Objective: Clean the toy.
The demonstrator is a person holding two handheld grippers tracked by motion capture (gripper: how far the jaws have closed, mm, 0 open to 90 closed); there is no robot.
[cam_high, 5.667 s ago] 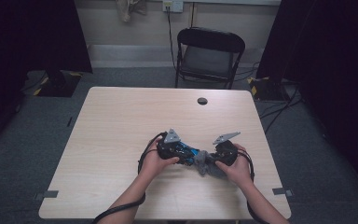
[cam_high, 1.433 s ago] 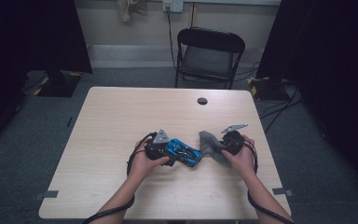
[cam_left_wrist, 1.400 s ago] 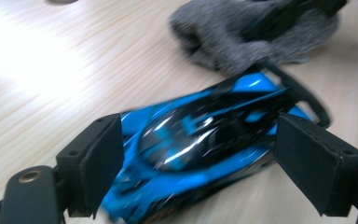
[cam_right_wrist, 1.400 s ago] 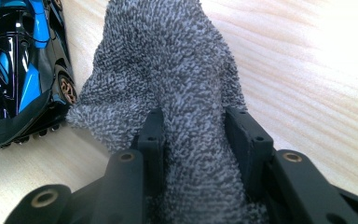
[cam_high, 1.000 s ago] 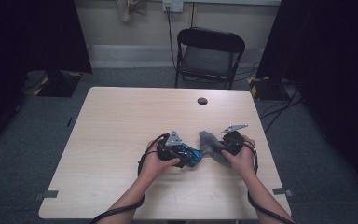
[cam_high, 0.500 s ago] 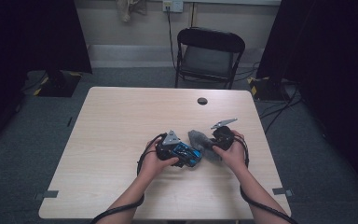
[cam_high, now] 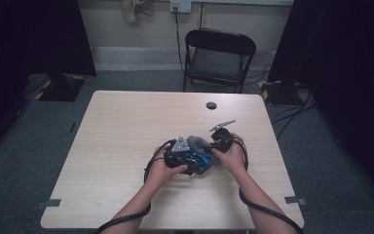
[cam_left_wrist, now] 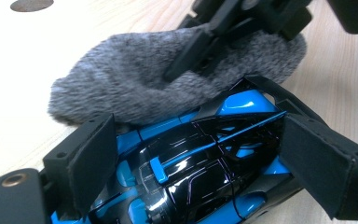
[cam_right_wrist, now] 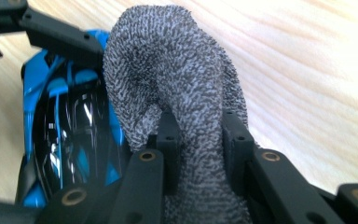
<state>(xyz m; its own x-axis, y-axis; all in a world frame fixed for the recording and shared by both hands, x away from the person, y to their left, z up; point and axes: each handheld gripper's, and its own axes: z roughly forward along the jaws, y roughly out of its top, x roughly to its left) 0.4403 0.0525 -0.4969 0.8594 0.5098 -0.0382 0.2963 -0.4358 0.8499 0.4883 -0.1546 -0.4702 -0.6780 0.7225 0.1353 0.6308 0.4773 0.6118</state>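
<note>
On wood-grain table, fuzzy grey cloth w/ glossy blue-black toy car.

No text, label, brand, number or sign could be read on anything in the three views.

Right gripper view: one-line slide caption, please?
Right claw shut on grey cloth, beside blue-and-black toy car on the wooden table.
</note>
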